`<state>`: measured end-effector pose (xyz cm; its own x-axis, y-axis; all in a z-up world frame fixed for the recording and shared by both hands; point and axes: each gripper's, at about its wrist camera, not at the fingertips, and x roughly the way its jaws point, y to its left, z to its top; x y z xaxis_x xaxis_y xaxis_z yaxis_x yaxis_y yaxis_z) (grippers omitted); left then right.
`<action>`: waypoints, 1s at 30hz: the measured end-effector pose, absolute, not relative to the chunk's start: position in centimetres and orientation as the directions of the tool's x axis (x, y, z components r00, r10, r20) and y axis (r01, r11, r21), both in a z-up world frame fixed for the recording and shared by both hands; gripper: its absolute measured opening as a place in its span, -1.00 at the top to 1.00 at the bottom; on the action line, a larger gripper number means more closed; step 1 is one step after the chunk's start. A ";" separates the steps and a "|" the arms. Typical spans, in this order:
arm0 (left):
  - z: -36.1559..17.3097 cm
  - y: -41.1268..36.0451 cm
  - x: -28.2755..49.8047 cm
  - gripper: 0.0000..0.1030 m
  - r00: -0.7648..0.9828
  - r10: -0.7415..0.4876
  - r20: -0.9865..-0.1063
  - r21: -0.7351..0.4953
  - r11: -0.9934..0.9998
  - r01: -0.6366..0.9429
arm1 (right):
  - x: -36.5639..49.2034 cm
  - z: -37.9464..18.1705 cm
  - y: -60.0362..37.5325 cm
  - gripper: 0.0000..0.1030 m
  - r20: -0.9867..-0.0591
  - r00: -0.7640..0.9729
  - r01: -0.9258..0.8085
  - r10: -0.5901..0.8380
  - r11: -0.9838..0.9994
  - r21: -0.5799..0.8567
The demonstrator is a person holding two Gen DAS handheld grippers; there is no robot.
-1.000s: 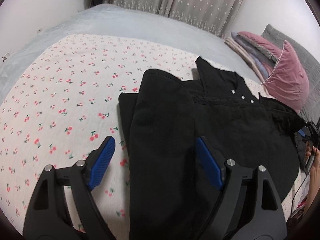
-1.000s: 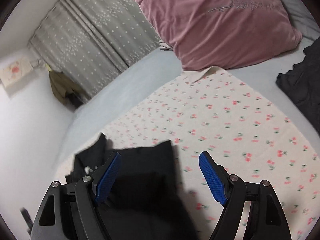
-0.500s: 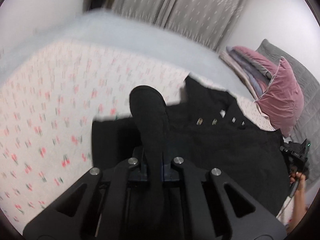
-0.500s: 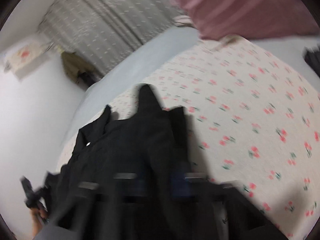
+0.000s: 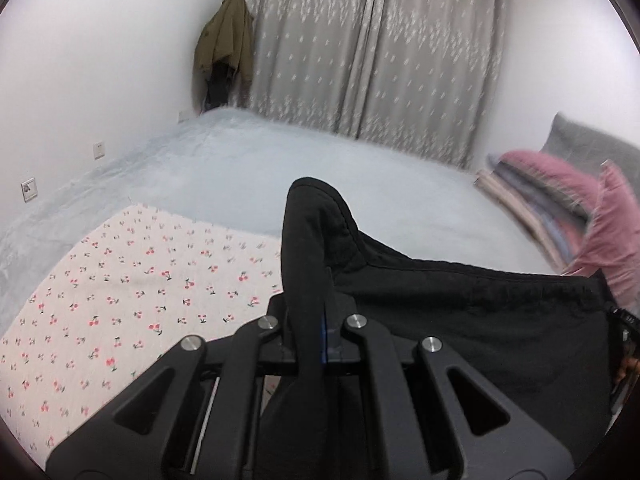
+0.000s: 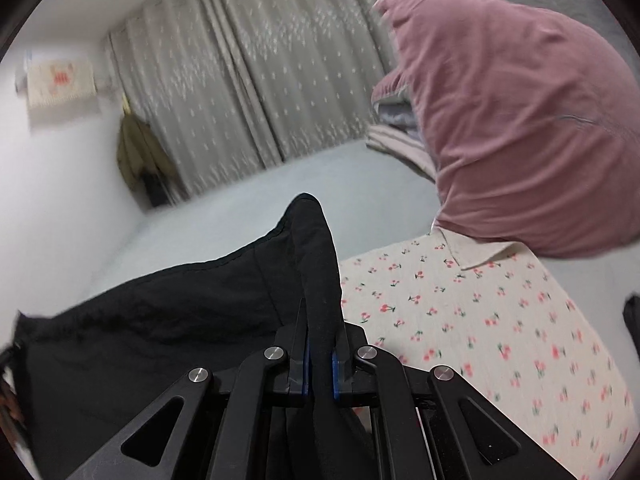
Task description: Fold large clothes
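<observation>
From wide open a second ago, the left gripper (image 5: 316, 336) and then the right gripper (image 6: 320, 364) now pinch the black fabric garment (image 5: 460, 320), lifting its edge off the cherry-print bedsheet (image 5: 132, 292), so a fold looks underway.

White walls (image 5: 100, 60), grey curtains (image 5: 372, 52), bed w/ cherry-print sheet (image 5: 132, 280).

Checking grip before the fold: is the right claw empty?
No, the right claw is shut on a fold of the black garment.
</observation>
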<state>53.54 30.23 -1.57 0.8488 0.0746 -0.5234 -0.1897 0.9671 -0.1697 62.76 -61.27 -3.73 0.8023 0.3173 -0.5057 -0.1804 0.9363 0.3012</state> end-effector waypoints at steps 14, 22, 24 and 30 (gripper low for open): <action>-8.1 31.3 56.5 0.46 0.659 0.308 -0.686 0.009 0.909 -0.416 | 67.8 -9.5 -58.3 0.44 -0.722 0.691 0.007 0.035 0.998 0.056; -7.5 25.6 56.8 -0.29 0.727 0.029 -0.686 -0.184 0.960 -0.212 | 64.6 -7.1 -42.8 -0.24 -0.724 0.607 -0.387 0.328 0.918 0.092; -9.9 25.5 57.8 -0.29 0.657 0.070 -0.750 -0.110 0.967 -0.228 | 64.0 -8.5 -39.8 -0.24 -0.752 0.550 -0.460 0.364 0.883 0.090; -12.5 33.2 56.8 -0.31 0.559 0.109 -0.822 -0.131 0.919 -0.372 | 66.2 -12.0 -45.4 -0.30 -0.791 0.520 -0.370 0.323 0.919 0.132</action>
<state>56.76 33.23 -12.47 0.5585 0.1088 -0.8223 -0.3720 0.9190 -0.1310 66.17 -45.41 -11.98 0.5198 0.3232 -0.7908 -0.3701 0.9195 0.1325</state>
